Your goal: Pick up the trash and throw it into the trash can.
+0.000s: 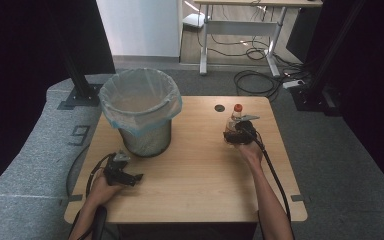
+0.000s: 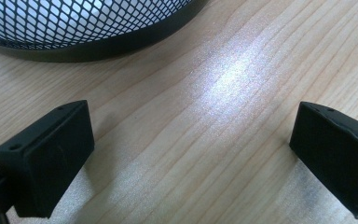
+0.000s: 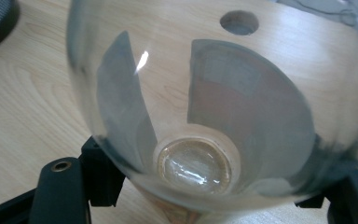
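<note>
High view: above the near edge, facing forward and down over the pale wooden counter (image 1: 190, 165). Both gripper views sit close, low over that same counter; left one shares the black mesh waste bin (image 2: 74, 28).

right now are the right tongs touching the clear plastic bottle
Touching: the right gripper view shows the right tongs pressed against both sides of the clear plastic bottle.

Clear glossy plastic bottle (image 3: 205, 107), matt pale wood table (image 1: 190, 165), black metal-mesh bin (image 1: 145, 140) with thin plastic liner (image 1: 140, 92).
</note>
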`<state>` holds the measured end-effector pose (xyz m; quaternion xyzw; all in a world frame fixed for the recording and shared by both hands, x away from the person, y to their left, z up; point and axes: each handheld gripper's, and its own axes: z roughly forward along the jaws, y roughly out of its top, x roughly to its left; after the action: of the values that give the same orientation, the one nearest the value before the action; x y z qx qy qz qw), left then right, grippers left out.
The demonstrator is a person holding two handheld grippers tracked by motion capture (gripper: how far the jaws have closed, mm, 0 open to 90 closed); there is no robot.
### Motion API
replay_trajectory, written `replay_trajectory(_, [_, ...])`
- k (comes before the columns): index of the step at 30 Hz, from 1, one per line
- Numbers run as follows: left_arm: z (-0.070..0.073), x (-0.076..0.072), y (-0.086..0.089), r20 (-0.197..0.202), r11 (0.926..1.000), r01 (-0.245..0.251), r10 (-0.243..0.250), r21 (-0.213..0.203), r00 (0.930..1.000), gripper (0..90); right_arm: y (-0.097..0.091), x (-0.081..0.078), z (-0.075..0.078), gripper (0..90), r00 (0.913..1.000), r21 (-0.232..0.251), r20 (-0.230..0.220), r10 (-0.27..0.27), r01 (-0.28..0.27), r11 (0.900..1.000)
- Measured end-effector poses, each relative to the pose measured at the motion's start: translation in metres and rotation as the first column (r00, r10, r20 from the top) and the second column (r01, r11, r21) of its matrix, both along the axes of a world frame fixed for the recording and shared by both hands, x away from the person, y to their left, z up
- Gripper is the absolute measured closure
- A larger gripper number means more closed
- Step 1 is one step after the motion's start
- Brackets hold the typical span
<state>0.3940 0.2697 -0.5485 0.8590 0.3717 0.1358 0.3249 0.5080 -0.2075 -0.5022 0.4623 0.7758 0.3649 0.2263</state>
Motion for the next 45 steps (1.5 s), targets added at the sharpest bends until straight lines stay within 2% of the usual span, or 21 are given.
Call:
replay_trajectory(5, [0.0,0.0,0.0,0.0,1.0,0.0,0.0,0.0,1.0,0.0,0.0,-0.005,0.013,27.5,0.9998,0.024,-0.005,0.019,-0.019,0.9995])
replay_trajectory(17, [0.0,0.0,0.0,0.0,1.0,-0.001,0.001,0.0,1.0,0.0,0.01,-0.014,0.052,27.5,0.9958,0.025,0.003,0.092,-0.092,0.9955])
replay_trajectory(23, [0.0,0.0,0.0,0.0,1.0,0.0,0.0,0.0,1.0,0.0,0.013,-0.014,0.065,27.5,0.9932,0.013,-0.002,0.116,-0.116,0.9931])
replay_trajectory(36, [0.0,0.0,0.0,0.002,1.0,0.0,0.0,0.002,1.0,0.0,0.027,-0.014,0.104,27.5,0.9868,0.046,0.003,0.162,-0.162,0.9857])
replay_trajectory(45, [0.0,0.0,0.0,0.0,1.0,0.001,-0.001,0.003,1.0,0.0,0.041,-0.01,0.129,27.5,0.9824,0.049,0.01,0.186,-0.187,0.9812])
